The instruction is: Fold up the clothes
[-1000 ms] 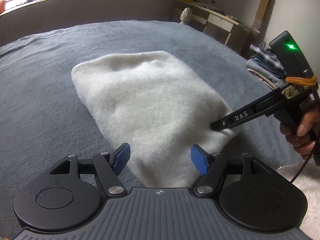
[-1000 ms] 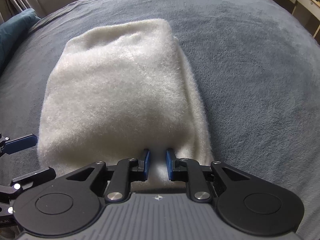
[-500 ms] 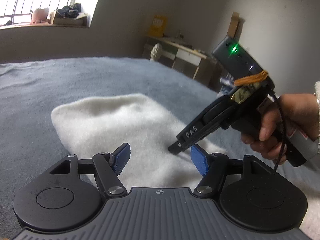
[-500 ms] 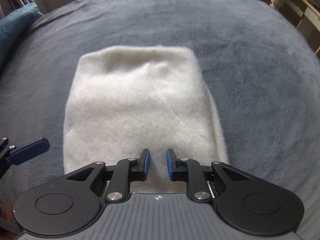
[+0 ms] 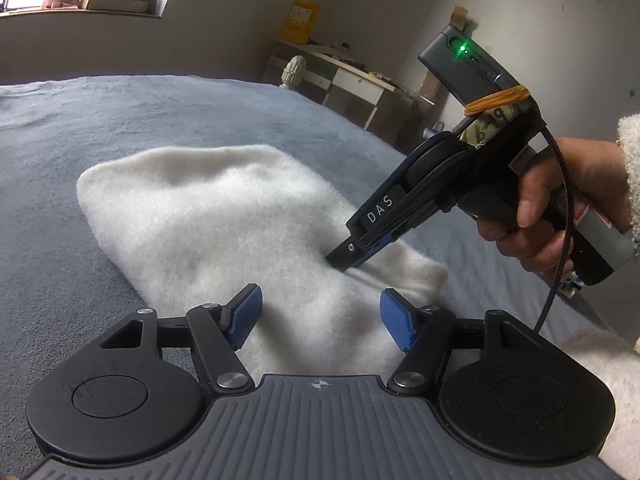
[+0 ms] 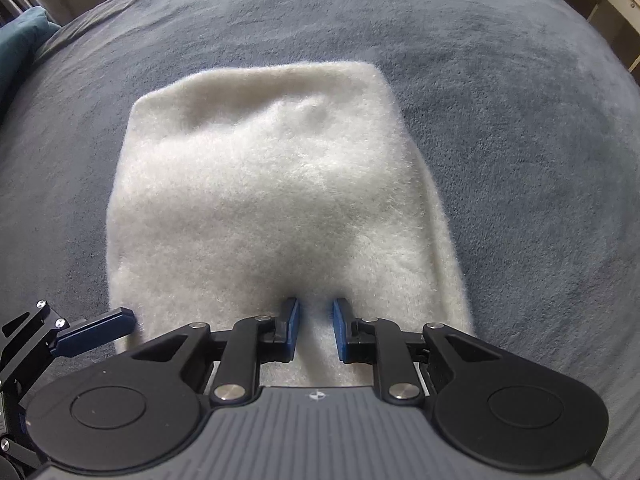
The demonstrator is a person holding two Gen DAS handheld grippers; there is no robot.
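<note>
A white fluffy garment (image 5: 224, 220) (image 6: 272, 184) lies folded into a rough rectangle on the grey-blue bed cover (image 5: 60, 128) (image 6: 520, 140). My right gripper (image 6: 316, 320) points steeply down at the garment's near edge. Its blue pads stand close together with a ridge of the fleece pinched between them. In the left wrist view its tip (image 5: 344, 258) digs into the fabric, with a hand (image 5: 560, 208) on the handle. My left gripper (image 5: 320, 316) hovers open over the near-left part of the garment with nothing gripped. One of its fingers (image 6: 96, 332) shows beside the garment's corner.
A desk (image 5: 360, 80) and a yellow box (image 5: 300, 20) stand against the far wall, beyond the bed. A window sill (image 5: 100, 0) holds boxes. A teal pillow (image 6: 20, 40) lies at the bed's left edge. More white fluffy cloth (image 5: 592, 360) lies at the lower right.
The right gripper has slid along the garment's near edge toward the left gripper, staying narrow. The left gripper has tilted up, bringing the room into view, and stayed open.
</note>
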